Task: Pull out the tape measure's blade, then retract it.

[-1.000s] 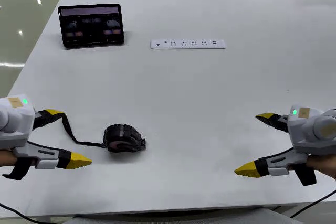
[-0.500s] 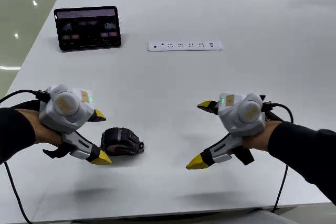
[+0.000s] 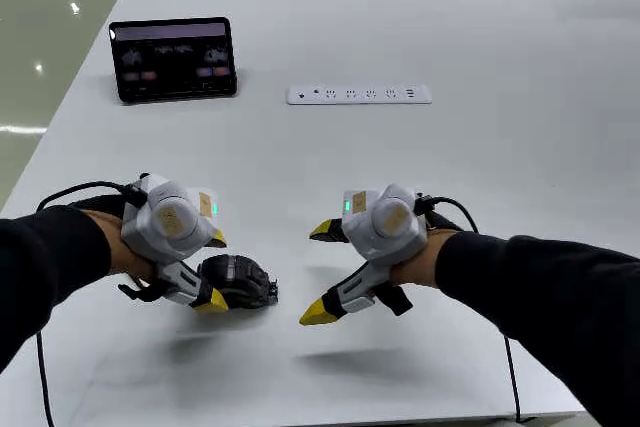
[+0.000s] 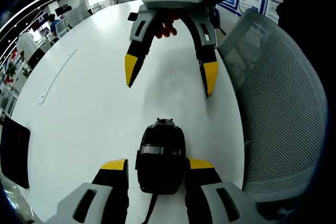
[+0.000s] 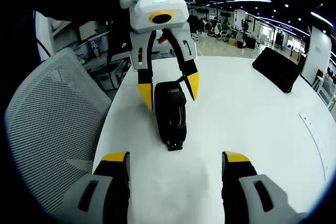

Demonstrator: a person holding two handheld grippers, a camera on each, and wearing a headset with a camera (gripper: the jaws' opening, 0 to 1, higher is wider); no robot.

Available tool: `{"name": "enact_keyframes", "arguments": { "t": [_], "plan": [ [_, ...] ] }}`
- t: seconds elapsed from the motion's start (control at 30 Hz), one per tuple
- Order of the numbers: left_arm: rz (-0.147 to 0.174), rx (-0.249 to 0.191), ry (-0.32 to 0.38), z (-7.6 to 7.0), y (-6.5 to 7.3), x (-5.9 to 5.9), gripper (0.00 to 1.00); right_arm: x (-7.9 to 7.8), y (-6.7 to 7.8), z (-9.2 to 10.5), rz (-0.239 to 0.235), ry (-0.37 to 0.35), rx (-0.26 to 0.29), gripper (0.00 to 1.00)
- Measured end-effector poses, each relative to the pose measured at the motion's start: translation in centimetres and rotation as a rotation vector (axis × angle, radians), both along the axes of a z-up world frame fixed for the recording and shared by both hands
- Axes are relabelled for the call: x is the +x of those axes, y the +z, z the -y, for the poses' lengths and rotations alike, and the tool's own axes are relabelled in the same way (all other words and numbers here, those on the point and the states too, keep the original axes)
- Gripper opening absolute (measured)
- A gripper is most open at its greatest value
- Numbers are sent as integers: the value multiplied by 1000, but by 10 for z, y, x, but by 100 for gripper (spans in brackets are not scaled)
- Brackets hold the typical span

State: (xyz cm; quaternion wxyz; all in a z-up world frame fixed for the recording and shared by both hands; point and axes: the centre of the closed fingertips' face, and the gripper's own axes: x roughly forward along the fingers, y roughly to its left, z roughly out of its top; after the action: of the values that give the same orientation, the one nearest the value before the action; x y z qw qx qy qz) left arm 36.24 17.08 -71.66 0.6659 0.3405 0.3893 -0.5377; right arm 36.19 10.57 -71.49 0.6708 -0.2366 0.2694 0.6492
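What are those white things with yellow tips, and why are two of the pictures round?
Those are grippers. A person holds one in each hand, and each has two yellow-tipped jaws that pinch like tongs. The big picture comes from a camera on the person's head, which looks down at the white table. The two round pictures come from small cameras that ride on the grippers and look out along the jaws. On the table lie a black tape measure, a dark tablet and a white power strip. The left gripper has a jaw on either side of the tape measure, but I can't tell whether it is squeezing. The right gripper is open, points toward the tape measure and holds nothing.
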Motion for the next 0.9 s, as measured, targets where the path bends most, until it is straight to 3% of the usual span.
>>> {"name": "enact_keyframes", "arguments": {
  "t": [0.03, 0.1, 0.13, 0.17, 0.37, 0.43, 0.5, 0.7, 0.9],
  "plan": [
    [-11, -3, 4, 1, -1, -1, 34, 0, -2, -3, -1, 0, -1, 66],
    [37, 15, -69, 2, -3, 1, 32, -1, -6, -9, -6, 1, -3, 64],
    [34, 21, -84, 2, -4, -2, 32, -2, -8, -11, -6, 7, -7, 61],
    [51, 33, -89, -1, -9, 2, 32, -2, -12, -13, 18, 18, -25, 58],
    [39, 17, -93, -1, -7, 2, 31, -3, -23, -20, 26, 29, -46, 45],
    [57, -6, -117, 0, -6, 1, 31, -7, -28, -21, 50, 72, -67, 41],
    [53, -16, -86, 0, -6, 2, 31, -8, -33, -25, 39, 73, -71, 36],
    [44, -11, -79, 0, -7, 3, 31, -4, -38, -34, 53, 71, -70, 21],
    [30, -9, -67, 0, -7, 2, 31, -5, -44, -32, 65, 95, -90, 12]
  ]
}}
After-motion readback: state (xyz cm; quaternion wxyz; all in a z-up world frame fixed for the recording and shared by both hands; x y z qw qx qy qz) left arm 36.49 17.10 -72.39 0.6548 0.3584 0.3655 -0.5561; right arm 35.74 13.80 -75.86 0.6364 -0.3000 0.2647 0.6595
